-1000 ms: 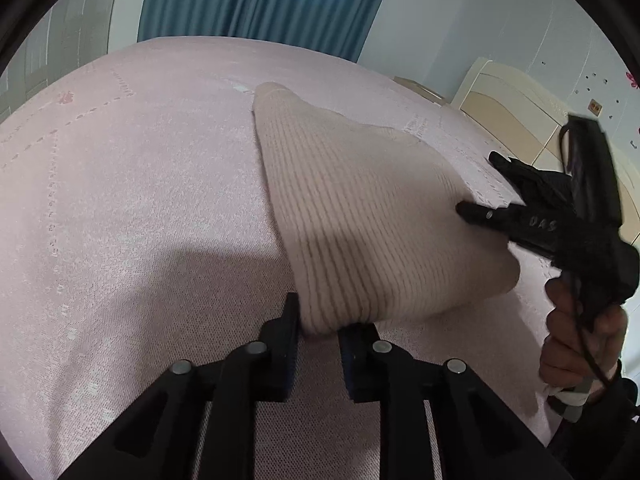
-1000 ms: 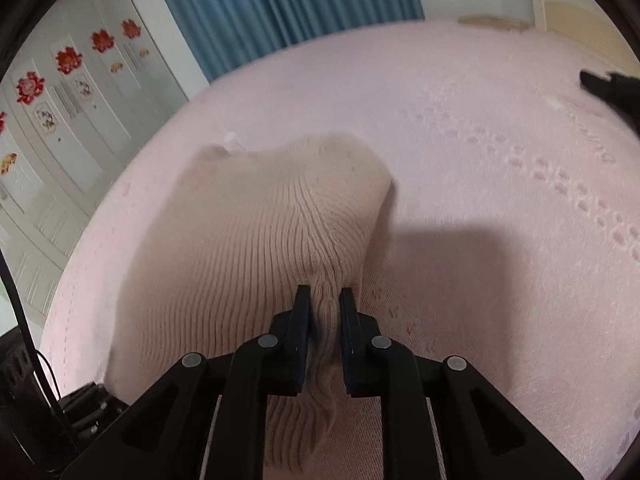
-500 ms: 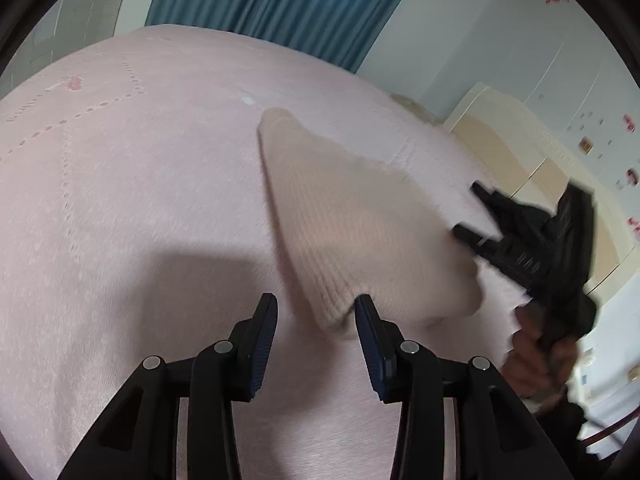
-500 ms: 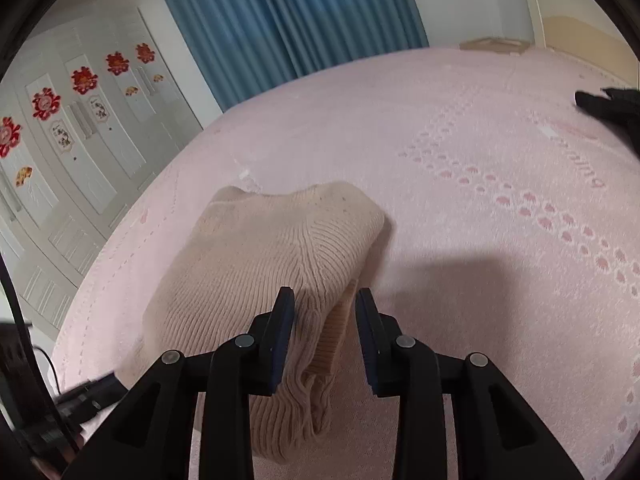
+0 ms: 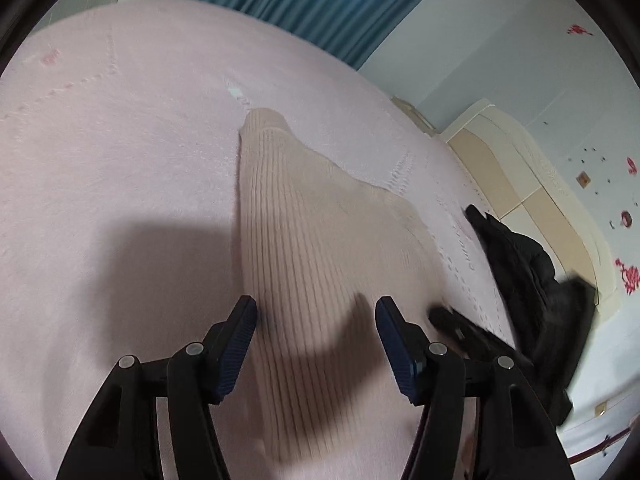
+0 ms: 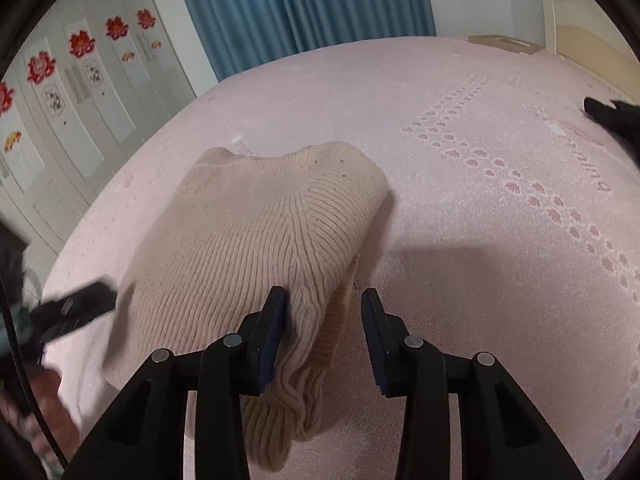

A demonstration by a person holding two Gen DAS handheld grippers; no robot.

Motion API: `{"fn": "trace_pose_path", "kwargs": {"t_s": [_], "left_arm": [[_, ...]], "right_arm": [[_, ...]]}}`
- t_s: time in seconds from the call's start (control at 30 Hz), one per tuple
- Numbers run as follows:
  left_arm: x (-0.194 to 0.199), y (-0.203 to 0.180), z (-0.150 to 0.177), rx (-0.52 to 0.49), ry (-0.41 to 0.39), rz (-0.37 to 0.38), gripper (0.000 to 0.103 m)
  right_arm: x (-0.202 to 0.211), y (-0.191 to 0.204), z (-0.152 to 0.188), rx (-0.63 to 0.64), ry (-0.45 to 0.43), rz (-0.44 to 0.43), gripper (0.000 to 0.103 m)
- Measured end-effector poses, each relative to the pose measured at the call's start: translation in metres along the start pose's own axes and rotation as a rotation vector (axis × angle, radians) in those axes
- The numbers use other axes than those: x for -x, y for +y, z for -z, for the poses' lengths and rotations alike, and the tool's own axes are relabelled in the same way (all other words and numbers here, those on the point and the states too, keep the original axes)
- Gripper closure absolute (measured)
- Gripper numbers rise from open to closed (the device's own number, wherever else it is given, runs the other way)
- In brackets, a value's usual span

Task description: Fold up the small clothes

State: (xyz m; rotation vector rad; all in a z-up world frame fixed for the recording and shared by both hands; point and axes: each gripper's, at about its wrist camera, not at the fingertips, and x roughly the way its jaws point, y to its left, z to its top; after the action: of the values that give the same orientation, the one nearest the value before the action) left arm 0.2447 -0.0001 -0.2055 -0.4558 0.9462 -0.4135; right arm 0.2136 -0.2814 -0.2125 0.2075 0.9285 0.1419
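Left wrist view: my left tongs point(image 5: 316, 328) are opening, released, with the beige knit garment point(image 5: 320, 240) lying flat on the pink bed point(image 5: 120, 160) beneath their gap. My right tongs point(image 6: 324, 320) are opening too, the garment's folded edge loose beside the left pad.

Bed: a pink bedspread point(image 6: 480, 280) with a paw-print pattern is covering it
Window: blue curtains point(image 6: 300, 4) are hanging on the far side
Left wall: white wardrobe doors point(image 6: 80, 92) are showing red flower decals
Right: a cream headboard point(image 5: 532, 184) is standing against a pale wall
Light: shadows are falling on the near bedspread
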Motion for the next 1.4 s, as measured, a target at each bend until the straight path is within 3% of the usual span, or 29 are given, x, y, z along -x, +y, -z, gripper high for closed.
{"fn": "trace_pose_path", "kwargs": {"t_s": [0.23, 0.3, 0.43, 0.57, 0.67, 0.77, 1.0, 1.4], "left_arm": [[-0.062, 0.035, -0.054, 0.090, 0.094, 0.012, 0.042], [-0.079, 0.041, -0.071, 0.104, 0.091, 0.019, 0.048], [-0.098, 0.047, -0.103, 0.102, 0.041, -0.029, 0.073], [-0.102, 0.043, -0.117, 0.056, 0.004, -0.049, 0.074], [-0.081, 0.030, -0.112, -0.043, -0.118, -0.136, 0.073], [-0.058, 0.028, -0.107, -0.017, -0.171, -0.189, 0.077], [-0.021, 0.024, -0.075, -0.047, -0.181, -0.199, 0.076], [0.011, -0.004, 0.000, -0.204, -0.155, -0.319, 0.064]], "right_arm": [[-0.004, -0.005, 0.000, -0.005, 0.029, -0.019, 0.066], [-0.004, -0.004, 0.000, 0.008, 0.029, -0.016, 0.065], [-0.008, -0.005, 0.000, 0.000, 0.029, -0.019, 0.064], [-0.011, -0.006, -0.001, -0.003, 0.025, -0.029, 0.062], [-0.013, -0.007, -0.001, -0.015, 0.030, -0.042, 0.062], [-0.013, -0.009, -0.001, -0.022, 0.031, -0.047, 0.062], [-0.012, -0.010, -0.006, -0.040, 0.026, -0.048, 0.061], [-0.004, 0.001, -0.002, -0.004, 0.004, -0.001, 0.061]]}}
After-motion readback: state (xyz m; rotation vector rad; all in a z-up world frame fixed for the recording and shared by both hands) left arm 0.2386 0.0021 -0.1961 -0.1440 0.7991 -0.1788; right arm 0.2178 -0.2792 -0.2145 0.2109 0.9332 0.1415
